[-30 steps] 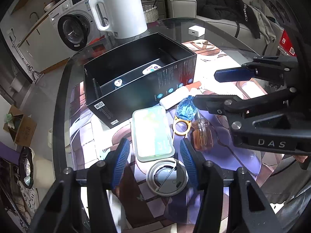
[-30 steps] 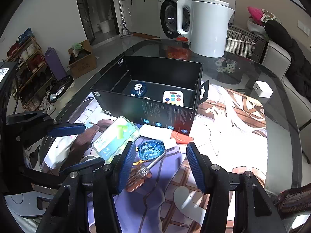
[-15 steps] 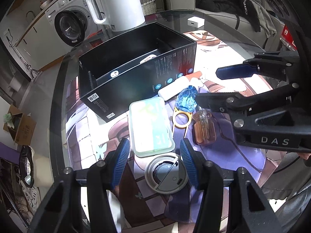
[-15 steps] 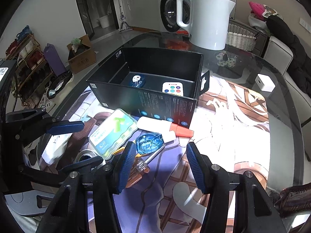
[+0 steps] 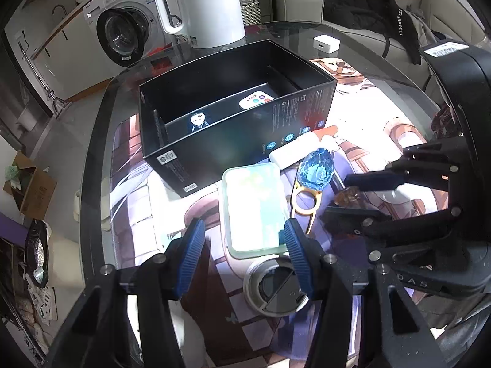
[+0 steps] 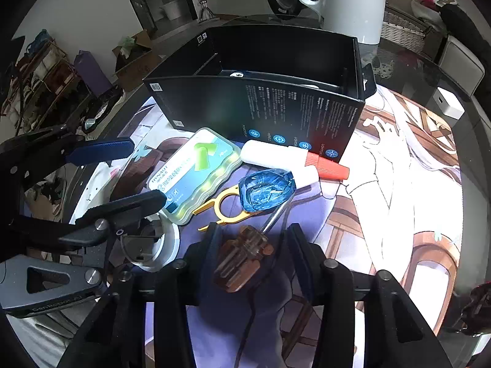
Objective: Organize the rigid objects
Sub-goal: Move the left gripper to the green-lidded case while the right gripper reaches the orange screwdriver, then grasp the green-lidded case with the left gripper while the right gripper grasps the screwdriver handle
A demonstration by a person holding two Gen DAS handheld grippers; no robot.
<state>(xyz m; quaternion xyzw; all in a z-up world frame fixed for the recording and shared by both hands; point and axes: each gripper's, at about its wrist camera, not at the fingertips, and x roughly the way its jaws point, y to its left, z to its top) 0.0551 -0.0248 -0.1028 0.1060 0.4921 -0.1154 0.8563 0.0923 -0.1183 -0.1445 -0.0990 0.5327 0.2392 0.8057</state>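
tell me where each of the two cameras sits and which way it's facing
Left wrist: on the left gripper, angled down at the green case and black box; its own blue-padded fingers show, with the right gripper at right.
Right wrist: on the right gripper, angled down at the amber-handled screwdriver between its fingers; the left gripper shows at left.
Shared: box, case, blue gem, kettle.

A white kettle point(image 5: 202, 6) stands on the glass table point(image 5: 368, 52), with a washing machine point(image 5: 122, 30) behind it.
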